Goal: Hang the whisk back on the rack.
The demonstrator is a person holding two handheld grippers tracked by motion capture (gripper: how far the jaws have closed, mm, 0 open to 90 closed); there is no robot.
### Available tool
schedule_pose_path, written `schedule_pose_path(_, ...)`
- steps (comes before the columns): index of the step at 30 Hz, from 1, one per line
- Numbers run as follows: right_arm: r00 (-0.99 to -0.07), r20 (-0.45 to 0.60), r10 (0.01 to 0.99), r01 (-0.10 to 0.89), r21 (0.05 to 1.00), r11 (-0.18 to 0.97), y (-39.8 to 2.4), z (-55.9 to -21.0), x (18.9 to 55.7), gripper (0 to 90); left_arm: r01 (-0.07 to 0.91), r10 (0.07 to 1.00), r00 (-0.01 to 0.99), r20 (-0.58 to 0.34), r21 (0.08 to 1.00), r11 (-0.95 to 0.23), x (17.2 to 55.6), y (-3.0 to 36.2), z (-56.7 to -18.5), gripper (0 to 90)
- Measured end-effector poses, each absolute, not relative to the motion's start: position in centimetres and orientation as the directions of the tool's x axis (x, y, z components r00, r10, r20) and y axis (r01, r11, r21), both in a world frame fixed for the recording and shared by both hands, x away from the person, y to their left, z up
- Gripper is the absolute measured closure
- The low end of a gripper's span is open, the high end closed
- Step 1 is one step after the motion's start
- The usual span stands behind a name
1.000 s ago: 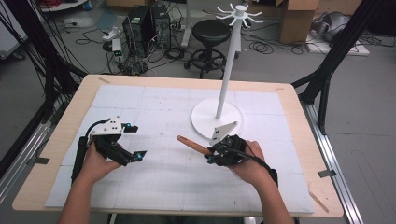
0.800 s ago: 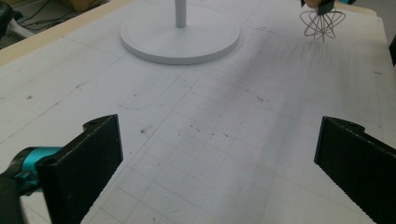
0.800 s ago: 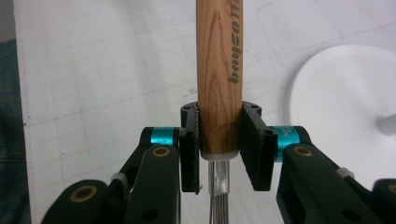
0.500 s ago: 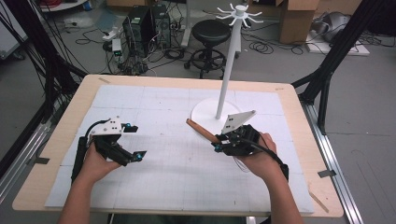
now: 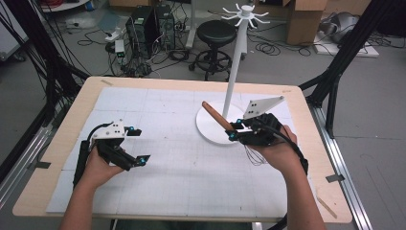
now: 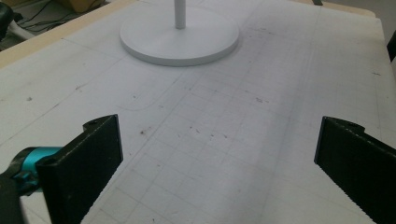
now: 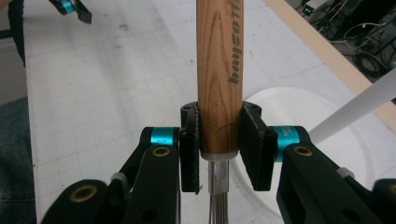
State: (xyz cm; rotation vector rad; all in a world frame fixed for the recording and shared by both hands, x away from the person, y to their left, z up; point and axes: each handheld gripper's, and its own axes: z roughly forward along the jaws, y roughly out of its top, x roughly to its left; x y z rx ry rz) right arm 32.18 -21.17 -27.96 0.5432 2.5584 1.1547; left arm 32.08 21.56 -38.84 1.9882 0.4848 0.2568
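Observation:
A whisk with a wooden handle (image 5: pixel 216 116) is clamped in my right gripper (image 5: pixel 233 130), which is shut on the handle's lower end. The handle points up and left over the white stand's round base (image 5: pixel 210 129). The whisk's thin wires (image 5: pixel 253 155) hang below the hand. In the right gripper view both pads press the handle (image 7: pixel 219 60) in my right gripper (image 7: pixel 219 145), with the wires (image 7: pixel 218 205) running down between the arms. My left gripper (image 5: pixel 139 144) rests low at the table's left, open and holding nothing. In the left gripper view it (image 6: pixel 217 158) stands wide apart above the mat.
The white stand has a tall pole (image 5: pixel 236 72) topped by a ring of hooks (image 5: pixel 245 13). Its base (image 6: pixel 180 37) lies ahead of the left gripper. A white gridded mat (image 5: pixel 182 167) covers the wooden table (image 5: pixel 316 158). A stool (image 5: pixel 216 33) stands beyond the table.
My right gripper has carried the whisk up and to the right, toward the stand, so the handle now lies over the base. The left gripper has stayed put.

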Motion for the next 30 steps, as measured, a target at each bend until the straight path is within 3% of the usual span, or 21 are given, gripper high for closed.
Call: schedule_pose_path(30,-0.85,-0.129,0.51,0.18,0.839,0.513,-25.7,-22.0,34.3,70.8,0.222,0.438,0.898,-0.034,0.895,-0.386,32.1,21.5,-38.9,1.6)
